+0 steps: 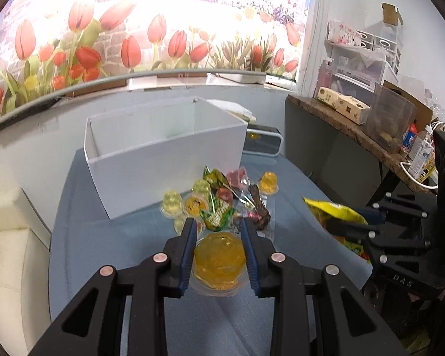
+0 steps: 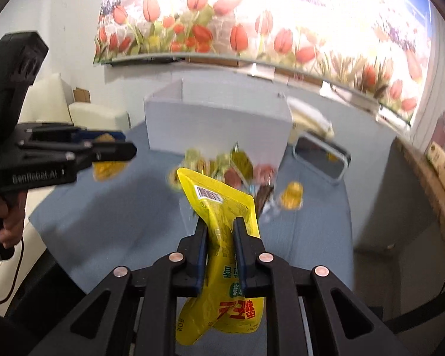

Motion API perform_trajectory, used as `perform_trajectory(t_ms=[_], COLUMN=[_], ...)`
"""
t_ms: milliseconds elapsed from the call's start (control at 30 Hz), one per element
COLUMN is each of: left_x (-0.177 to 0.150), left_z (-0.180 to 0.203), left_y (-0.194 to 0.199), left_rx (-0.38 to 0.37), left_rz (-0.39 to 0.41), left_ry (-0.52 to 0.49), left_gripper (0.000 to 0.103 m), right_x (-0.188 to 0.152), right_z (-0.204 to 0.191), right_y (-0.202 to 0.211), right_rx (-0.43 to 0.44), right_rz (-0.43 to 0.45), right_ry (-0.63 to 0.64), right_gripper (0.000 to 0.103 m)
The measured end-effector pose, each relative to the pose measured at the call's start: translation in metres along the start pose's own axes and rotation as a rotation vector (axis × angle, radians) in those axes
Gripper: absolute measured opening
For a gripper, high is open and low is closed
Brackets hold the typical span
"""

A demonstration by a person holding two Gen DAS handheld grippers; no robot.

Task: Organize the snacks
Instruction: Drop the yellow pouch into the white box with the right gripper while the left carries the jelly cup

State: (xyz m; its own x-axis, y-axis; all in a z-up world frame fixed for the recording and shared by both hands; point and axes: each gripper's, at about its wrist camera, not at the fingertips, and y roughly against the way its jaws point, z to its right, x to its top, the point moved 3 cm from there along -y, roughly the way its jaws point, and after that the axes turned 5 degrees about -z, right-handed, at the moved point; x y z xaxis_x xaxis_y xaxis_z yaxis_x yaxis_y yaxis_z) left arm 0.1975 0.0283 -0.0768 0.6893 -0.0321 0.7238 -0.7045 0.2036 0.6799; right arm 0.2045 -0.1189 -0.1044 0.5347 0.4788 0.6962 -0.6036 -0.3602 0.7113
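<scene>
Snacks point(image 1: 222, 204) are lying in a loose heap on the blue bench point(image 1: 103, 237), just in front of the white box point(image 1: 169, 154), and we are looking at them first from the left wrist. Our left tool point(image 1: 219, 231) is pinching one orange jelly cup point(image 1: 219, 259) between its blue pads, clear of the heap. We are counting about five more small jelly cups in the pile, though wrappers are overlapping and blur is making the exact count unsure. The box is standing open at the top, its inside hidden by the near wall. At the right edge our right tool point(image 1: 338, 225) is only partly showing, with a yellow pouch point(image 1: 335, 210) cut off behind it. Bare bench is lying open to the left of the heap.

From the right wrist, our right tool point(image 2: 221, 228) is pressing together on the one yellow pouch point(image 2: 219, 207), whose lower end is hanging below the fingers. The heap beyond is smeared by motion. One jelly cup point(image 2: 292, 195) is sitting apart at the right. The left tool point(image 2: 118, 145) is showing side-on at the left, the orange cup point(image 2: 109, 169) in it half hidden, a hand point(image 2: 10, 222) on its grip.
</scene>
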Motion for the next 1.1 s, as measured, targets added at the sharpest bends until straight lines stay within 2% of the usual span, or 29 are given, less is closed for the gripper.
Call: perform_trajectory(t_ms=[233, 367, 467, 667, 833, 1000, 1100], left_x=[0.030, 0.067, 0.102, 0.156, 0.175, 0.173, 0.168], left_z=[-0.005, -0.013, -0.028, -0.074, -0.110, -0.135, -0.141], left_y=[0.008, 0.010, 0.004, -0.035, -0.076, -0.115, -0.128], left_rx=[0.019, 0.027, 0.064, 0.083, 0.120, 0.132, 0.179], left_rz=[0.036, 0.073, 0.105, 0.091, 0.043, -0.004, -0.005], left_ry=[-0.007, -0.005, -0.008, 0.057, 0.083, 0.106, 0.105], left_gripper=[0.034, 0.034, 0.034, 0.034, 0.034, 0.034, 0.035], right_x=[0.042, 0.091, 0.126, 0.200, 0.230, 0.243, 0.246], right_z=[0.014, 0.032, 0.042, 0.051, 0.055, 0.063, 0.067], right_y=[-0.001, -0.012, -0.022, -0.065, -0.111, -0.151, -0.166], right_rx=[0.020, 0.048, 0.061, 0.105, 0.119, 0.109, 0.096], right_rz=[0.068, 0.097, 0.119, 0.128, 0.088, 0.048, 0.021], right_ry=[-0.016, -0.049, -0.070, -0.115, -0.133, -0.141, -0.149], right_gripper=[0.017, 0.017, 0.017, 0.017, 0.017, 0.017, 0.017])
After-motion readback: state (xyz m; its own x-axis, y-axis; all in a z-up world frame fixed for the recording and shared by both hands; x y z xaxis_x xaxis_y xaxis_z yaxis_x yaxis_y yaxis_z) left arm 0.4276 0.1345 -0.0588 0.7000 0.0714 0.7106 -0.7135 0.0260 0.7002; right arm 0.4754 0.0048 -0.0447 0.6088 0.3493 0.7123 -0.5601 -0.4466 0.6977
